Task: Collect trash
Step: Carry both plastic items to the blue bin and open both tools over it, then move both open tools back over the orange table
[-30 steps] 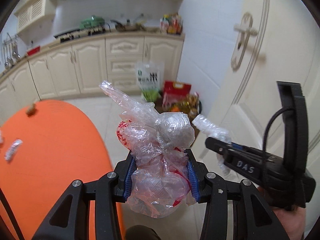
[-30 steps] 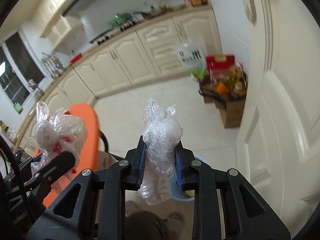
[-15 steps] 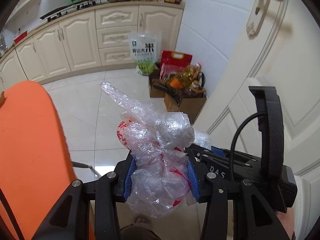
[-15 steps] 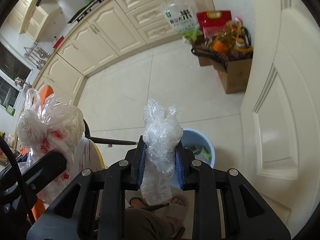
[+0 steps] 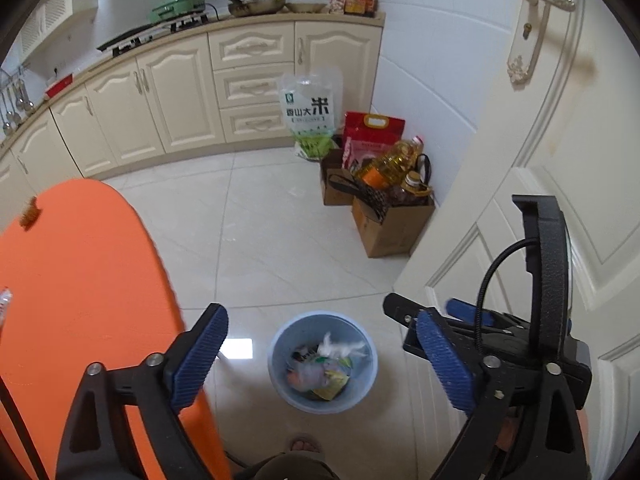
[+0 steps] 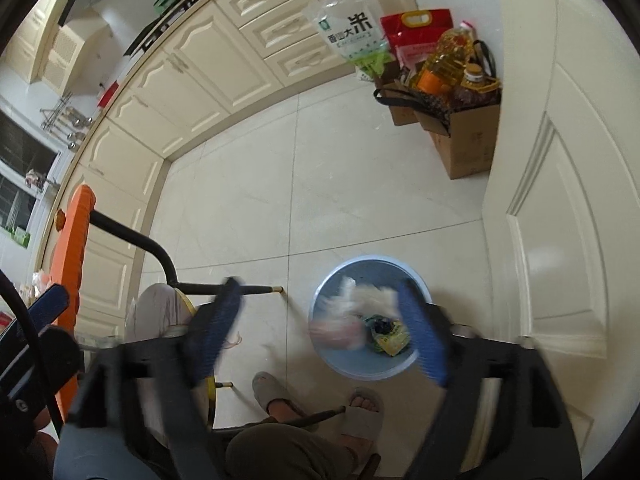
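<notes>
While scraps (image 5: pixel 30 208) are still being left on the orange table (image 5: pixel 80 280) at left, the left gripper (image 5: pixel 320 354) and right gripper (image 6: pixel 320 332) are being held wide open and empty above the blue bin (image 5: pixel 362 394), where plastic trash (image 5: pixel 320 364) is lying. The task is being judged partly finished.

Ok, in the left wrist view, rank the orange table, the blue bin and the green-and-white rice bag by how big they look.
1. Orange table, clearly largest.
2. Blue bin.
3. Rice bag, which looks smallest, but it stands farther from the camera, so its true size against the bin is unsure.
</notes>
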